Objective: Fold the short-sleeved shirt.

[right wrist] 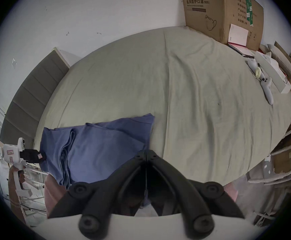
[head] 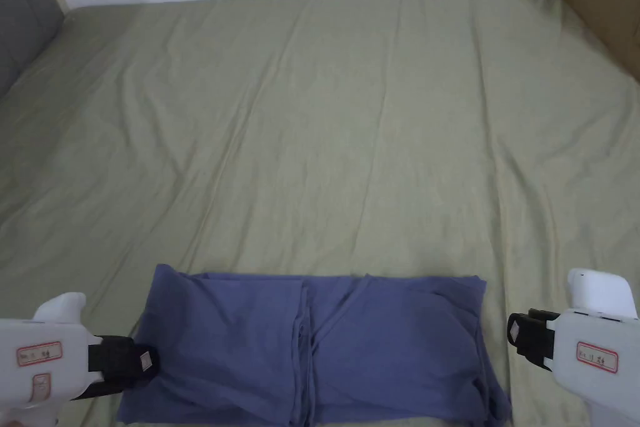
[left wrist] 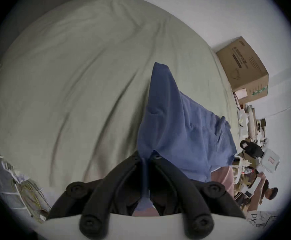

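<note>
I see the blue shirt (head: 312, 347) folded on the bed (head: 350, 134), bottom centre of frame. My left tool (head: 150, 361) pinches its left edge; my right tool (head: 514, 331), jaws closed and empty, sits just right of it.

We see soft, even light with no glare on the sheet (head: 350, 122) and only faint shadows in its creases. Both gripper views bulge fisheye-style inside dark round borders, blurring toward the rim around the sheet; the head view is sharp.
</note>
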The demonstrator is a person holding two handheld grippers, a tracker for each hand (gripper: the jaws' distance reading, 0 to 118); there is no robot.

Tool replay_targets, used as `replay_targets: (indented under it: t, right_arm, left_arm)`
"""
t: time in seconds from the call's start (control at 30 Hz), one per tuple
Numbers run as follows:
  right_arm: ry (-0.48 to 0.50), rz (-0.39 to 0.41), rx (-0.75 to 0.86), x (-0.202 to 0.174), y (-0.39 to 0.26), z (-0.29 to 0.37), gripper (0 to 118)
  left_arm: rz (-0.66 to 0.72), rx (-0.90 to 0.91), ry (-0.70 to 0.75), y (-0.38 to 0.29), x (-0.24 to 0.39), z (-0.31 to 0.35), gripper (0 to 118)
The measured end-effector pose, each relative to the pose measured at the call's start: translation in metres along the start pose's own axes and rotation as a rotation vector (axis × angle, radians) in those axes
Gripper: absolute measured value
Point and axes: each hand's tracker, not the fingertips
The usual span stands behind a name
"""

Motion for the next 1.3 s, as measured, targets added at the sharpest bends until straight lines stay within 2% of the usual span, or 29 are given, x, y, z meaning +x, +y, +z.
replay_targets:
  t: [0.1, 0.2, 0.43, 0.57, 0.73, 0.83, 0.87, 0.9, 0.93, 0.97, 1.0, 1.13, 1.17, 1.2, 1.23, 1.3]
  right_arm:
    - [0.003, -0.011, -0.001, 0.002, -0.001, -0.001, 1]
    - [0.001, -0.02, -0.001, 0.008, -0.003, 0.0, 1]
    - [0.004, -0.098, 0.022, 0.036, -0.003, 0.005, 1]
    - [-0.012, -0.126, 0.036, 0.055, -0.004, 0.01, 1]
    - [-0.034, -0.174, 0.045, 0.078, -0.008, 0.014, 1]
    - [-0.054, -0.204, 0.041, 0.092, -0.011, 0.015, 1]
    - [-0.062, -0.217, 0.04, 0.096, -0.012, 0.015, 1]
    - [-0.063, -0.222, 0.038, 0.099, -0.013, 0.016, 1]
    - [-0.065, -0.228, 0.04, 0.102, -0.014, 0.017, 1]
    - [-0.068, -0.234, 0.043, 0.104, -0.016, 0.019, 1]
    - [-0.071, -0.238, 0.043, 0.106, -0.017, 0.02, 1]
    - [-0.078, -0.252, 0.04, 0.11, -0.019, 0.018, 1]
    - [-0.076, -0.254, 0.04, 0.109, -0.019, 0.018, 1]
    - [-0.072, -0.254, 0.042, 0.108, -0.019, 0.018, 1]
    - [-0.069, -0.253, 0.043, 0.107, -0.019, 0.017, 1]
    - [-0.064, -0.245, 0.041, 0.103, -0.018, 0.015, 1]
  left_arm:
    - [-0.001, 0.014, -0.009, -0.001, 0.018, 0.012, 7]
    - [-0.067, 0.043, -0.006, 0.006, 0.049, 0.026, 7]
    - [-0.27, 0.078, -0.111, 0.008, 0.171, 0.038, 7]
    - [-0.362, 0.039, -0.221, -0.002, 0.237, 0.004, 7]
    - [-0.505, -0.06, -0.218, -0.032, 0.301, -0.061, 7]
    - [-0.509, -0.178, -0.243, -0.053, 0.32, -0.108, 8]
    - [-0.532, -0.196, -0.223, -0.059, 0.324, -0.121, 12]
    - [-0.532, -0.197, -0.215, -0.062, 0.325, -0.128, 24]
    - [-0.53, -0.2, -0.231, -0.065, 0.325, -0.131, 47]
    - [-0.534, -0.209, -0.284, -0.066, 0.322, -0.135, 64]
    - [-0.525, -0.213, -0.301, -0.065, 0.321, -0.133, 71]
    - [-0.495, -0.185, -0.292, -0.05, 0.311, -0.102, 68]
    - [-0.475, -0.161, -0.291, -0.045, 0.304, -0.094, 60]
    - [-0.45, -0.133, -0.29, -0.041, 0.298, -0.087, 37]
    - [-0.431, -0.108, -0.276, -0.034, 0.292, -0.082, 6]
    - [-0.419, -0.043, -0.218, -0.029, 0.282, -0.073, 3]
